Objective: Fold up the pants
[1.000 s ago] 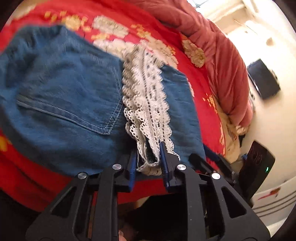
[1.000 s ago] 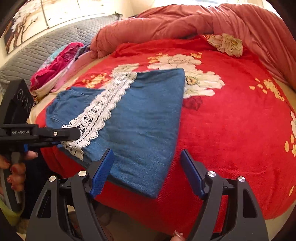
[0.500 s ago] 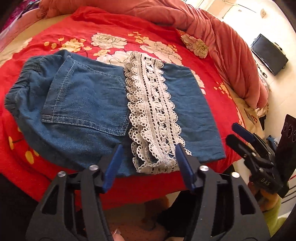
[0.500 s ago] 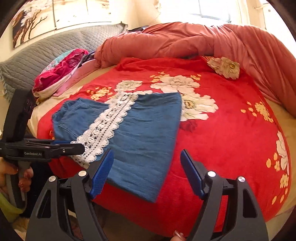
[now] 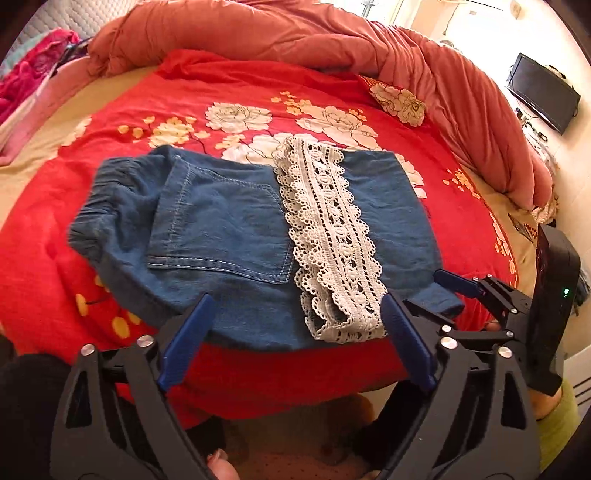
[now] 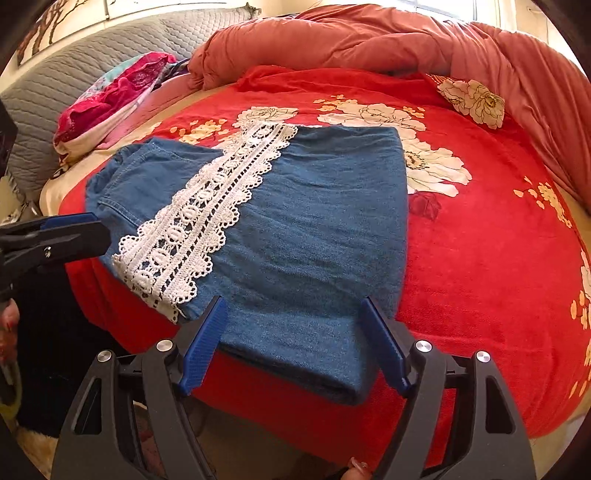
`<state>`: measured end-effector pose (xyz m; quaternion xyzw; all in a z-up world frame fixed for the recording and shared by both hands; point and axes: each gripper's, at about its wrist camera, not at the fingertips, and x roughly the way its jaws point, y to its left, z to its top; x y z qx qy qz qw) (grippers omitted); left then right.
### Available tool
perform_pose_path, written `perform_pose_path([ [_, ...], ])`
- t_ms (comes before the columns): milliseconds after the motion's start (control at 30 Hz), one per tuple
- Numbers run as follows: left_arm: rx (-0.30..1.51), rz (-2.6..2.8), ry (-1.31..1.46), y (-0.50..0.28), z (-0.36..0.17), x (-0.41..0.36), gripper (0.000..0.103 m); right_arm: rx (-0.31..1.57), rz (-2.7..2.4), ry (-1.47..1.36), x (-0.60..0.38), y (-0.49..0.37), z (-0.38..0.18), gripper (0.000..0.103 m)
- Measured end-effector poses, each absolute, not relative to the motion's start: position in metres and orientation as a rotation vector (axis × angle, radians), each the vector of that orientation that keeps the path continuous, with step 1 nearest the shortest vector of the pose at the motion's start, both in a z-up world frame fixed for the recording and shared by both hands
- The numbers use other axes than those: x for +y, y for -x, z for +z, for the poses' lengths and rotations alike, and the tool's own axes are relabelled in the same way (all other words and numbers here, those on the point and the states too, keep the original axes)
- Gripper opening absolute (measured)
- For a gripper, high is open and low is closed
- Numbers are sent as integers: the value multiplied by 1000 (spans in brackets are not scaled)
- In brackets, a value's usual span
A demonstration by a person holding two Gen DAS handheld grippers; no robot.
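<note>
The blue denim pants (image 5: pixel 229 229) lie folded on the red floral blanket, with a white lace trim (image 5: pixel 332 236) across the top. They also show in the right wrist view (image 6: pixel 314 229), with the lace trim (image 6: pixel 199 218) at left. My left gripper (image 5: pixel 295 321) is open and empty, just short of the pants' near edge. My right gripper (image 6: pixel 293 325) is open and empty, with its fingers at the near edge of the folded leg. The right gripper also shows in the left wrist view (image 5: pixel 476 291) at right, and the left gripper (image 6: pixel 55 236) at the left of the right wrist view.
The red blanket (image 6: pixel 480 236) covers the bed to its near edge. A rumpled salmon duvet (image 6: pixel 369 33) lies along the back and right. Pink clothes (image 6: pixel 110 92) and a grey headboard (image 6: pixel 55 81) are at back left. A dark TV (image 5: pixel 543 92) hangs on the right wall.
My left gripper has let go of the lace trim, opened wide and pulled back from the pants. My right gripper has stayed open and moved closer to the folded leg.
</note>
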<state>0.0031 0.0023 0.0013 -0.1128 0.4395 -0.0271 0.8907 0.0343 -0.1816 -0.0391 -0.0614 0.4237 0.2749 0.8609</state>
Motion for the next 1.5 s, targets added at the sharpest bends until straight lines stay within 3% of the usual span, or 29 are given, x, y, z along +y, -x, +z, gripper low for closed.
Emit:
perform_pose_path([
  [133, 899, -47, 232, 2, 6, 6, 92, 878, 567, 71, -192, -32, -27, 74],
  [233, 893, -38, 228, 5, 9, 8, 94, 846, 543, 55, -200, -30, -15, 83],
  [433, 876, -18, 209, 12, 15, 10, 94, 791, 519, 37, -211, -22, 6, 89],
  [1133, 805, 46, 242, 36, 35, 45, 94, 727, 533, 66, -187, -19, 40, 90],
  [1233, 800, 70, 267, 40, 36, 56, 94, 722, 550, 77, -178, -23, 46, 98],
  [1500, 798, 146, 363, 44, 33, 101, 94, 701, 618, 132, -143, -42, 63, 98],
])
